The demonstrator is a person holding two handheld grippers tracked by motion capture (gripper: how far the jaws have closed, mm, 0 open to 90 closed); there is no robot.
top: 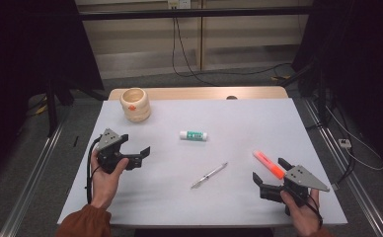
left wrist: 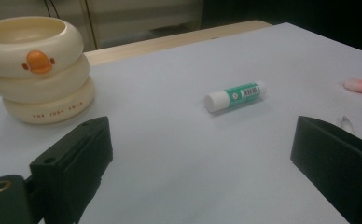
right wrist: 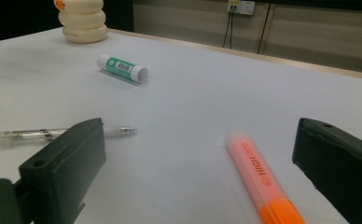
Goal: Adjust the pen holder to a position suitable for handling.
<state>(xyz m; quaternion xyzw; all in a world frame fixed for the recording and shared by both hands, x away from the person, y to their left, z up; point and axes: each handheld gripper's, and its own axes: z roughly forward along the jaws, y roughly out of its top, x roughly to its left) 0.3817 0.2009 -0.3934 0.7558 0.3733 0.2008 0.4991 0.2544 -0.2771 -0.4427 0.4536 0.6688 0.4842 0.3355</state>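
Observation:
My left gripper (top: 139,157) rests open at the table's left side, held by a hand, jaws pointing right with nothing between them. A cream duck-printed holder (top: 135,104) (left wrist: 37,70) stands behind it at the far left. A green-and-white glue stick (top: 194,135) (left wrist: 235,95) (right wrist: 122,68) lies mid-table. A clear pen (top: 209,175) (right wrist: 44,135) lies in front of it. My right gripper (top: 271,174) is open at the front right, and an orange highlighter (top: 269,164) (right wrist: 263,182) lies between its jaws, untouched.
The white sheet (top: 239,118) covers most of a wooden table, whose far edge (top: 194,93) shows bare. Cables (top: 189,59) run over the floor behind, and dark stands flank both sides.

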